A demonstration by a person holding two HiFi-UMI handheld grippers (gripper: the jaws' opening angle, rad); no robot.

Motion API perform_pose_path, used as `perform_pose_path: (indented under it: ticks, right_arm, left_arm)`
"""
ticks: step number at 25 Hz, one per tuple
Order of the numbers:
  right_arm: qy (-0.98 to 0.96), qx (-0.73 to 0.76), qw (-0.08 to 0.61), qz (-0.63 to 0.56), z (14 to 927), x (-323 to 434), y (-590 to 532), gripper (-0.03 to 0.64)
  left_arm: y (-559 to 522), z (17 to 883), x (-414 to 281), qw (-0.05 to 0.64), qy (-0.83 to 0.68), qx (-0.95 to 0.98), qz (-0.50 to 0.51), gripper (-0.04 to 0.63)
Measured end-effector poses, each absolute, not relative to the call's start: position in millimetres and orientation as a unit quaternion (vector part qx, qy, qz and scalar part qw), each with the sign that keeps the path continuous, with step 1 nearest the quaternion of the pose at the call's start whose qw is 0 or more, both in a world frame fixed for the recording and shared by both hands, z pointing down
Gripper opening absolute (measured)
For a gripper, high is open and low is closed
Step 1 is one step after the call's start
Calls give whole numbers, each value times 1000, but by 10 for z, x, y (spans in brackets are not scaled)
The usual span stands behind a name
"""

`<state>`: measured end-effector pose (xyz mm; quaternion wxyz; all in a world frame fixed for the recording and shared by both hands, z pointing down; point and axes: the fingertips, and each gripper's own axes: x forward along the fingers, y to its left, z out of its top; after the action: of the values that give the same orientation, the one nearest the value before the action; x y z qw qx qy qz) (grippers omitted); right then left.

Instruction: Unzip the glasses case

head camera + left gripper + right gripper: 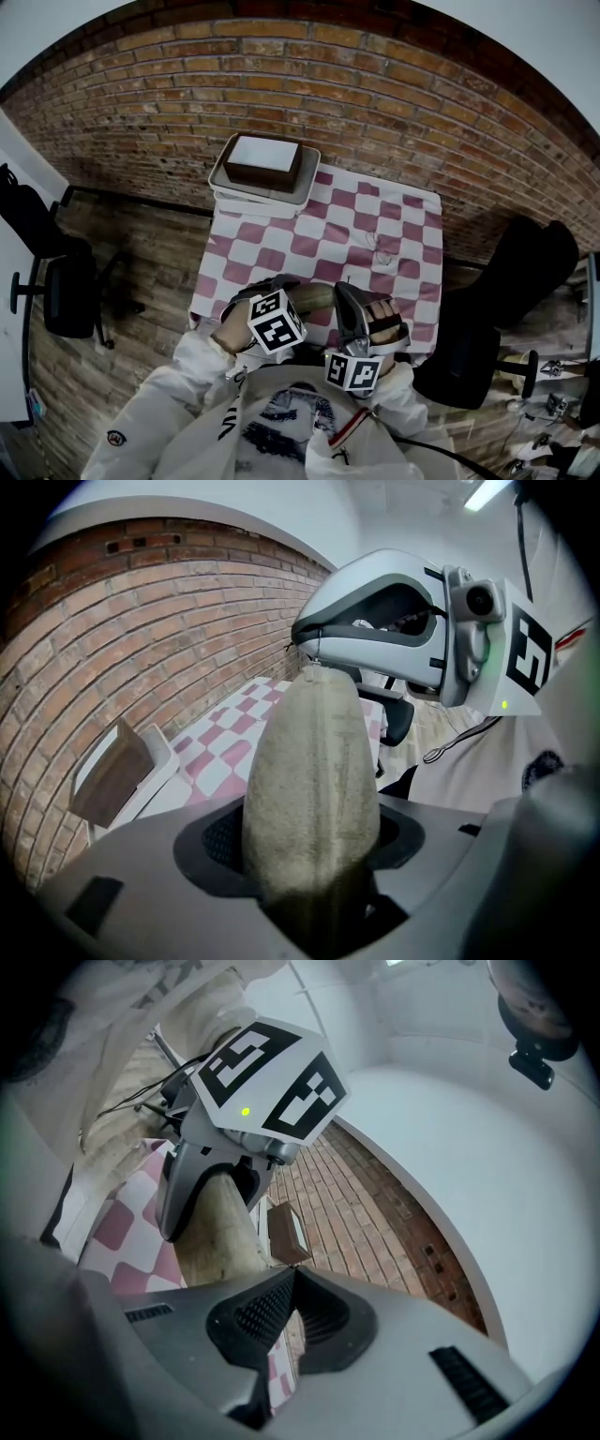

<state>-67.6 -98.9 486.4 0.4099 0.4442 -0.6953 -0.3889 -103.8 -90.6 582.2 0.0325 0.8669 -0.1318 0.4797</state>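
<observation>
A black office chair (58, 281) stands well to the left of the glasses case (309, 761), out on the wood floor. Beyond the case and a little to its left, a stack of pale trays (246, 195) sits on the far corner of the table with the pink-and-white checked cloth (380, 234). A brown box (262, 164) with a light top lies in the uppermost tray.

Nearer, the person's left hand (232, 330) carries the left gripper (309, 850). Its jaws pinch the case across its near end, one pad on each flank. The case is olive-beige and rounded. It is held in the air over the near edge of the table, close to the person's chest, and runs lengthwise away from the left gripper.

At the far tip of the case sits the right gripper (293, 1277), facing the left one. Its jaws are pressed together just at that tip. Whether a zip tab is caught between them is too small to tell. The right hand (382, 323) grips it from behind, just right of the case.

Farther right of the case, off the table, is a second black chair (511, 272). The zip line of the case cannot be made out in any view.
</observation>
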Motion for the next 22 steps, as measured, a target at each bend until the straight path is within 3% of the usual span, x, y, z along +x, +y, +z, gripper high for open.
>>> perform_pose_path:
  ticks: [19, 22]
  right_arm:
    - [-695, 446, 408, -388, 4872, -742, -962, 14]
    - [-719, 455, 374, -369, 4840, -767, -965, 15]
  left_arm:
    - [-952, 5870, -1041, 33, -149, 860, 487, 295]
    - [-964, 5852, -1058, 38, -158, 865, 475, 295]
